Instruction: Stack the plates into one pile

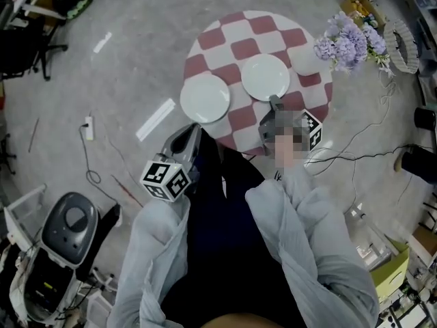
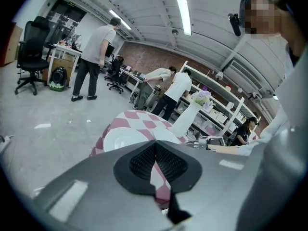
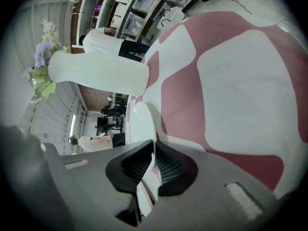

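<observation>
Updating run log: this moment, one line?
right hand-held gripper: shut on right plate | left hand-held gripper: shut, empty | left plate: untouched

The head view looks steeply down on the round red-and-white chequered worktop (image 1: 263, 24), which both low, close gripper views share.

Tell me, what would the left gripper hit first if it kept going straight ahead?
Probably the left plate, lying on the checkered table just past the closed tips of the left gripper; depth is unclear. The right gripper pinches the rim of the right plate.

No legible text or markings
</observation>
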### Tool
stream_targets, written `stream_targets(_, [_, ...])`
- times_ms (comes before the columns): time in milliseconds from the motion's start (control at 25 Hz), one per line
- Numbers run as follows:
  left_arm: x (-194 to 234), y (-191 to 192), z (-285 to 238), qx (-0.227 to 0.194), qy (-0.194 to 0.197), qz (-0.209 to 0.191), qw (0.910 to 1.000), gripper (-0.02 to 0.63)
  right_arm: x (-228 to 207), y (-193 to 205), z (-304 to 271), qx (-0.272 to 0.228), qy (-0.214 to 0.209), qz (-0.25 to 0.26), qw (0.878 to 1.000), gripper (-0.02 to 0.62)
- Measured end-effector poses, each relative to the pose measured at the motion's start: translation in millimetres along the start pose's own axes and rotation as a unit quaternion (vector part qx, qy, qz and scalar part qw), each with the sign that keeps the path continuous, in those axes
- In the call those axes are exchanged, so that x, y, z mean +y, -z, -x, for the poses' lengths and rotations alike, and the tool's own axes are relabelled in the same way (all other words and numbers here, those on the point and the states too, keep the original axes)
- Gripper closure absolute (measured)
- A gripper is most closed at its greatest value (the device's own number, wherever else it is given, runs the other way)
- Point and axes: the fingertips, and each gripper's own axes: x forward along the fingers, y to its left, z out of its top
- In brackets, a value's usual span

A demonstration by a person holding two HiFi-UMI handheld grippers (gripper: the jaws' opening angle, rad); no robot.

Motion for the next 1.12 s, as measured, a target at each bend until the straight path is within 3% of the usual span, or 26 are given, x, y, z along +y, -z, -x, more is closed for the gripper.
stream_targets(200, [5.6,6.6,12.8,-0.006,-0.006,0.004,1.0,0.594,15.8,-2.3,6.1,-0.007,-0.054,0.028,0.998,0.58])
stream_targets(600, [17.1,21.6,35.0,-0.016,-0.011,0.015,0.9997,0.594,37.5,4.3,28.3,-0.015,-0.128,-0.007,0.992,0.583])
stream_targets(880, [33.2,30.8,36.1,-0.025,-0.018,0.022,0.9993,0.594,58.6,28.5,47.2,0.015,-0.182,0.001,0.983,0.582])
stream_targets(1120, [44.0,32.6,27.0,-0.036,-0.025,0.028,0.9986,0.594,63.5,62.0,42.7,0.063,-0.196,0.007,0.978,0.581])
